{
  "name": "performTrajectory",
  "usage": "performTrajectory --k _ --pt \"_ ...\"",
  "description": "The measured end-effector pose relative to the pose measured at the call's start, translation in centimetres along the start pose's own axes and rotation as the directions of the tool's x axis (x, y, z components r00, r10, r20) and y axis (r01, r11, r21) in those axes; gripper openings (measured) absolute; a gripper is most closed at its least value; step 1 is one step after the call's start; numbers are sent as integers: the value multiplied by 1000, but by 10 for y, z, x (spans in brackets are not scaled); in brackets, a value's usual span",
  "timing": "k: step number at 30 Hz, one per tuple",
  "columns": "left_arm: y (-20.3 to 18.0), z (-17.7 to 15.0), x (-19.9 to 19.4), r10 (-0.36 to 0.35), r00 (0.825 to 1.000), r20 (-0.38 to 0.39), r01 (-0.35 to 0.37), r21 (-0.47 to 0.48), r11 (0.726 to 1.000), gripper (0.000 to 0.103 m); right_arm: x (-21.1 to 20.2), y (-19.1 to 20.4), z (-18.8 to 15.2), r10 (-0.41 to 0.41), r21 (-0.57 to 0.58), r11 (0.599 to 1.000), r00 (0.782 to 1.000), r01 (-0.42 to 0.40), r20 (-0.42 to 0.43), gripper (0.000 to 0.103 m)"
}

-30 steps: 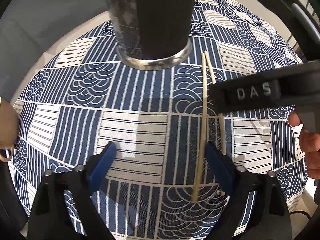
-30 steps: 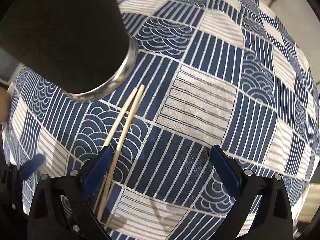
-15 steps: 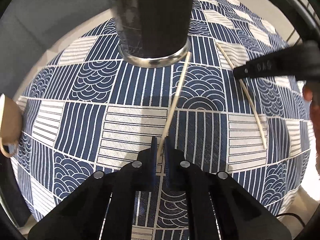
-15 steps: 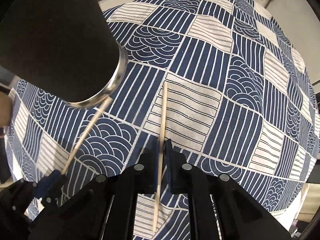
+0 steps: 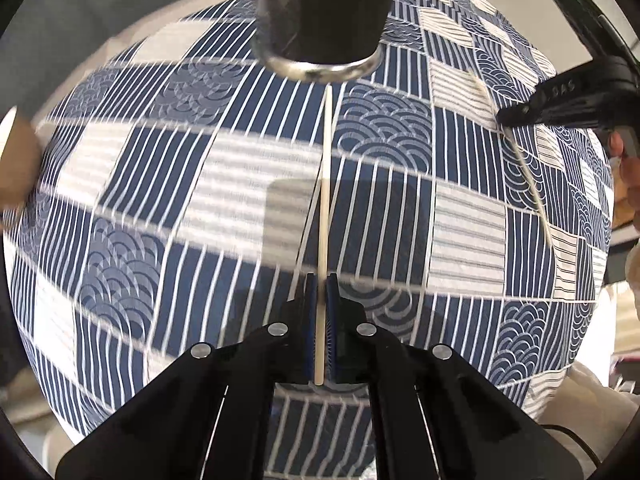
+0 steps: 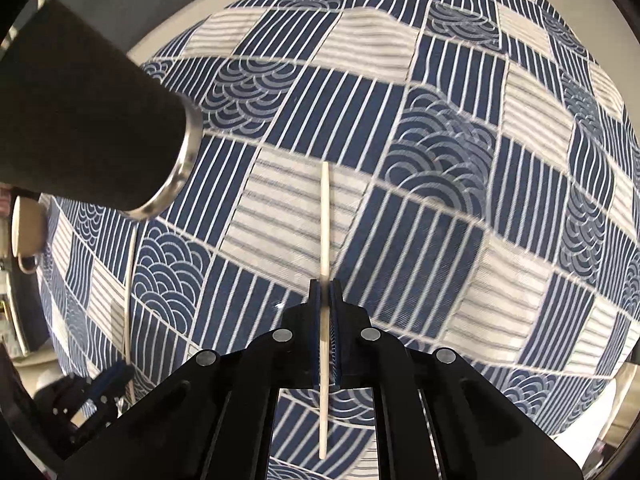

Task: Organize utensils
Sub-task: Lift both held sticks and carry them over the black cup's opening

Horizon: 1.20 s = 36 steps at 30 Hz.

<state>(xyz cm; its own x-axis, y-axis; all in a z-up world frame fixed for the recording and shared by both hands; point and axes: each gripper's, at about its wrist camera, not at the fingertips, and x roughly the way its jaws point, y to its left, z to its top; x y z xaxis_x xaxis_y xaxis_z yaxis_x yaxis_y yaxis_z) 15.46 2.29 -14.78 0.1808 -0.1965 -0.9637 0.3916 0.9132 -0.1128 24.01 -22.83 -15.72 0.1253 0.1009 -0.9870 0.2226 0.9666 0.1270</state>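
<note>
My left gripper (image 5: 320, 280) is shut on a pale wooden chopstick (image 5: 326, 184) that points forward toward the black cylindrical holder with a steel base ring (image 5: 320, 20). My right gripper (image 6: 325, 286) is shut on the second chopstick (image 6: 325, 220), held above the cloth, with the holder (image 6: 80, 120) to its upper left. In the left wrist view the right gripper (image 5: 560, 104) shows at the right with its chopstick (image 5: 532, 192). In the right wrist view the left gripper (image 6: 108, 376) shows at the lower left with its chopstick (image 6: 130, 280).
The table is covered by a blue and white patchwork-pattern cloth (image 6: 440, 140). A beige mug (image 6: 26, 232) stands at the left edge near the holder. The person's hand (image 5: 628, 176) is at the right edge.
Both grippers went from open around the pair of chopsticks to shut, one chopstick each. The chopsticks were pulled apart and lifted off the cloth. The holder now looks farther ahead.
</note>
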Motion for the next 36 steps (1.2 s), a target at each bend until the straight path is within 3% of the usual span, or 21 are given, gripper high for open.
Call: performTrajectory --k 6,13,18,25,30,36 --pt "8 -27 -20 11 1000 5 -10 -138 990 5 -20 -3 12 50 -51 997 999 -50 4 4" --pt "1 -51 -57 89 995 53 -72 -263 962 5 -52 17 40 98 -190 978 995 -90 32 4" --pt "-11 -57 -83 140 985 106 -96 -340 936 5 -86 42 30 146 -295 948 986 -118 75 4" --pt "-29 -54 -126 227 950 214 -115 -439 891 5 -137 67 35 238 -431 890 959 -151 155 4" --pt "-37 -36 -148 276 920 278 -124 -460 879 5 -170 69 37 286 -491 859 932 -146 222 4" --pt "-37 -8 -171 300 887 351 -116 -460 880 5 -198 64 46 305 -512 852 899 -110 315 4"
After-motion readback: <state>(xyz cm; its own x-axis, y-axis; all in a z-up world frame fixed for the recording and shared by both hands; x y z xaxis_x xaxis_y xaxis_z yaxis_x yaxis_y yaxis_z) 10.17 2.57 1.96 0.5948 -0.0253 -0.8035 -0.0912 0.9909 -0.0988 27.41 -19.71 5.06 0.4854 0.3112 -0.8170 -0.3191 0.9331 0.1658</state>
